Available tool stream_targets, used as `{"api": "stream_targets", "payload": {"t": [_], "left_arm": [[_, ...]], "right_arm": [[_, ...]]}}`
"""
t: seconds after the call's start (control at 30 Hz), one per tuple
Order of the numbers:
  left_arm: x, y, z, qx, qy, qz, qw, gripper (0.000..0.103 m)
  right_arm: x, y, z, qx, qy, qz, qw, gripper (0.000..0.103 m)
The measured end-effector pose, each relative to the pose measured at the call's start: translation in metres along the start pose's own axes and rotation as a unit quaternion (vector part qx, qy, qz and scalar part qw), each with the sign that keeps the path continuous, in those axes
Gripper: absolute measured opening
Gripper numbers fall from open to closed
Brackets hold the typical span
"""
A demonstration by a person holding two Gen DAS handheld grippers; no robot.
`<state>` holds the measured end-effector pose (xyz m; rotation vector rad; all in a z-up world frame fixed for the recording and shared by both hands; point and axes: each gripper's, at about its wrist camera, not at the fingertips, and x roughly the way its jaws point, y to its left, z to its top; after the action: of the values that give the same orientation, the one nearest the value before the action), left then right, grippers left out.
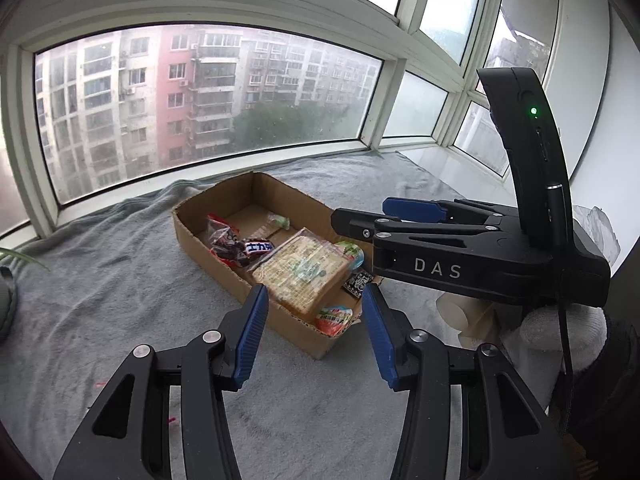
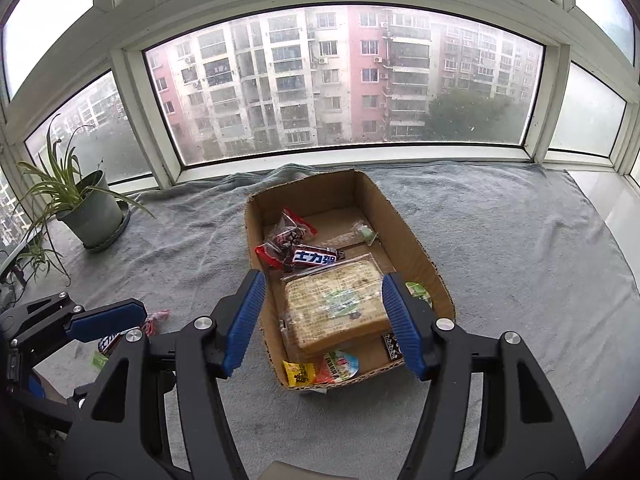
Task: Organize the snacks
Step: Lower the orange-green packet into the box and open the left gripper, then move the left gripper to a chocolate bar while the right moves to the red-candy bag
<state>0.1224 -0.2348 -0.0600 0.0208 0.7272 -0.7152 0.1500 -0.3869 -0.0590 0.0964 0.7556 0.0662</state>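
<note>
Both tools, left (image 1: 314, 292) and right (image 2: 322, 280), gape empty above cardboard box (image 2: 416, 240) holding bread pack (image 2: 336, 304), candies

The left gripper (image 1: 314, 292) is hanging with its jaws spread and empty over the near end of a cardboard box (image 1: 208, 258) lying on a grey blanket (image 1: 100, 280). A wrapped bread loaf (image 1: 300, 270) is filling that end beside red-wrapped snacks (image 1: 224, 236). The right gripper (image 1: 416, 210), seemingly parted, is reaching in above the box's right edge.

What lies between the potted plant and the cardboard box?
Only bare grey blanket lies between the green potted plant and the brown cardboard box, seen in the right wrist view.
</note>
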Motion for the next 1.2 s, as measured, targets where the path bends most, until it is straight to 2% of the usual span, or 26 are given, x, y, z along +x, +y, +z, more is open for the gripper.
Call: {"api": "stream_targets", "payload": {"t": [0.03,0.07,0.1,0.37,0.53,0.87,1.03,1.2], "left_arm": [[-0.004,0.002,-0.001,-0.001,-0.002,0.002,1.0,0.047],[-0.008,0.005,-0.003,-0.003,-0.004,0.005,1.0,0.047],[-0.011,0.008,-0.004,-0.005,-0.005,0.007,0.9999,0.047],[-0.038,0.037,-0.024,-0.021,-0.006,0.033,0.9992,0.048],[-0.061,0.073,-0.047,-0.052,-0.003,0.055,0.9972,0.048],[-0.105,0.161,-0.109,-0.144,0.022,0.121,0.9819,0.048],[-0.106,0.18,-0.127,-0.17,0.035,0.127,0.9766,0.048],[-0.088,0.177,-0.13,-0.162,0.051,0.11,0.9793,0.048]], "right_arm": [[-0.002,0.003,-0.001,-0.001,0.0,0.002,1.0,0.068],[-0.004,0.007,-0.002,-0.001,0.0,0.005,1.0,0.078],[-0.006,0.01,-0.003,-0.001,-0.004,0.007,1.0,0.084],[-0.02,0.04,-0.013,-0.003,-0.012,0.047,0.999,0.084],[-0.023,0.059,-0.026,-0.01,-0.008,0.073,0.997,0.084],[0.007,0.085,-0.053,-0.024,0.048,0.112,0.992,0.084],[0.026,0.103,-0.058,-0.031,0.072,0.135,0.988,0.084],[0.047,0.119,-0.059,-0.039,0.096,0.154,0.983,0.084]]}}
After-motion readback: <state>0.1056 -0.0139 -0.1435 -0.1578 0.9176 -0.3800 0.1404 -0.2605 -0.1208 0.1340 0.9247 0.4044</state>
